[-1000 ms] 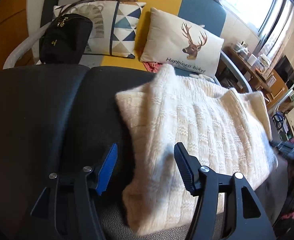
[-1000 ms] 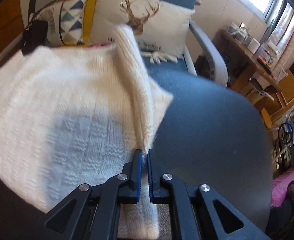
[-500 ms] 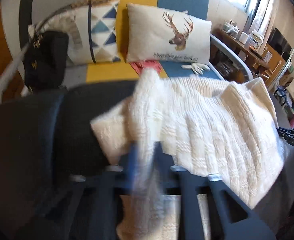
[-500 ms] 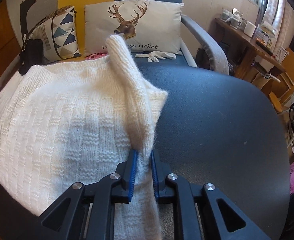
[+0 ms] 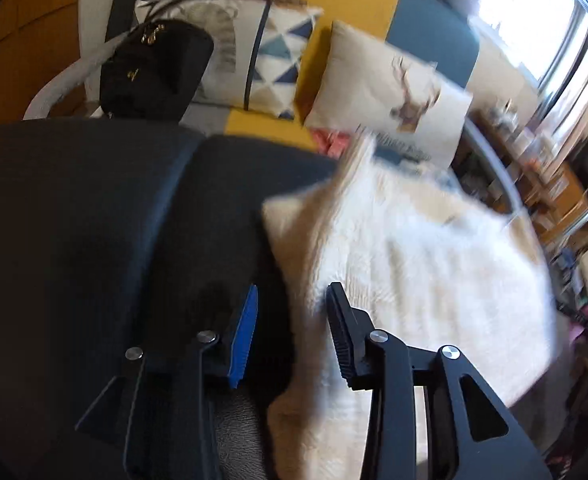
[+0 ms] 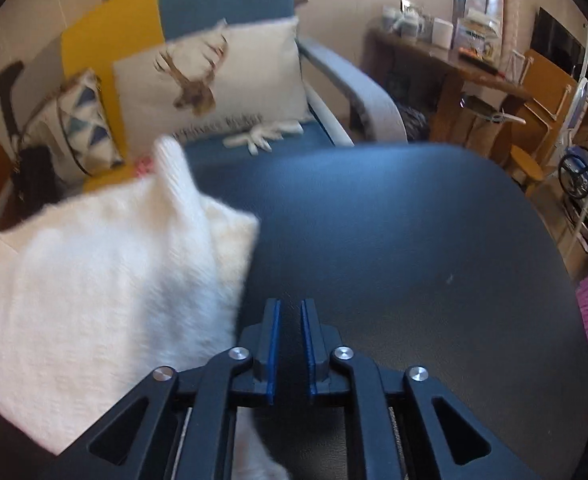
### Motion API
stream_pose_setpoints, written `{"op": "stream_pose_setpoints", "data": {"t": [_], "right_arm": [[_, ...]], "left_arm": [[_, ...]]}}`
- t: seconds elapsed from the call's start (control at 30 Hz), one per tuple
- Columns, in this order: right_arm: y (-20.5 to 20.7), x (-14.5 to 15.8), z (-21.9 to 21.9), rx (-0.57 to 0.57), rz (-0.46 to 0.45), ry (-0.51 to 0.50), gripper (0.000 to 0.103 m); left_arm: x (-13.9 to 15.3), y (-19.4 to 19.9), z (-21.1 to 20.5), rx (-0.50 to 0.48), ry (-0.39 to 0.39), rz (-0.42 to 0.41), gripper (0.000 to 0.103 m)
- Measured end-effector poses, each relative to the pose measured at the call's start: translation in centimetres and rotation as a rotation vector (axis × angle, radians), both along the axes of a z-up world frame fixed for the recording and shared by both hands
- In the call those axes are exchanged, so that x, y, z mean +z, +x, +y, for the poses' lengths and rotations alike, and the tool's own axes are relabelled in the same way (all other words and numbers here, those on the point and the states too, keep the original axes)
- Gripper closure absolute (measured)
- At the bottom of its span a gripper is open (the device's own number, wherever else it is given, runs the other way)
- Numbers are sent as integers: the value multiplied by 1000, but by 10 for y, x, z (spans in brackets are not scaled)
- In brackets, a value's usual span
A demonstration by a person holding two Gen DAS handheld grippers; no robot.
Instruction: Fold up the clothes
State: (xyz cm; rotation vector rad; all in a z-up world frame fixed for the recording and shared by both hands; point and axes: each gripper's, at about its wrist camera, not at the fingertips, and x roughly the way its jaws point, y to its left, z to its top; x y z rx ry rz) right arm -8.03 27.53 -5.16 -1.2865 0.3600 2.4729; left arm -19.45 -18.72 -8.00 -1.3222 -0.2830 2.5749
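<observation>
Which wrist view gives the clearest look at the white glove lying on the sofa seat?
The right wrist view: the white glove lies unobstructed on the blue seat below the deer cushion. In the left wrist view the raised cream sweater and motion blur hide that spot; no glove is discernible.

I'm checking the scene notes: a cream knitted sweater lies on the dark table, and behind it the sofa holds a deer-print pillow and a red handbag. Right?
Not quite: the handbag is black, as the left wrist view shows. The sweater, table and deer-print pillow are as you say.
</observation>
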Motion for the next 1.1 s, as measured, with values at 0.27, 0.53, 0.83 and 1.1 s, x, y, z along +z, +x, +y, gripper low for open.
{"op": "stream_pose_setpoints", "data": {"t": [0.27,0.53,0.83,1.1], "right_arm": [[-60,21,-52,280,73,-41,89],[-123,-27,-25,114,-93,21,99],[-125,2,-97,470,-4,-126,81],[-166,-32,-130,537,-126,-68,81]], "left_arm": [[25,-6,51,-186,-8,112,48],[-12,-55,63,-115,-132,21,48],[3,-68,101,-330,-152,92,48],[-21,-76,127,-447,-237,-1,41]]}}
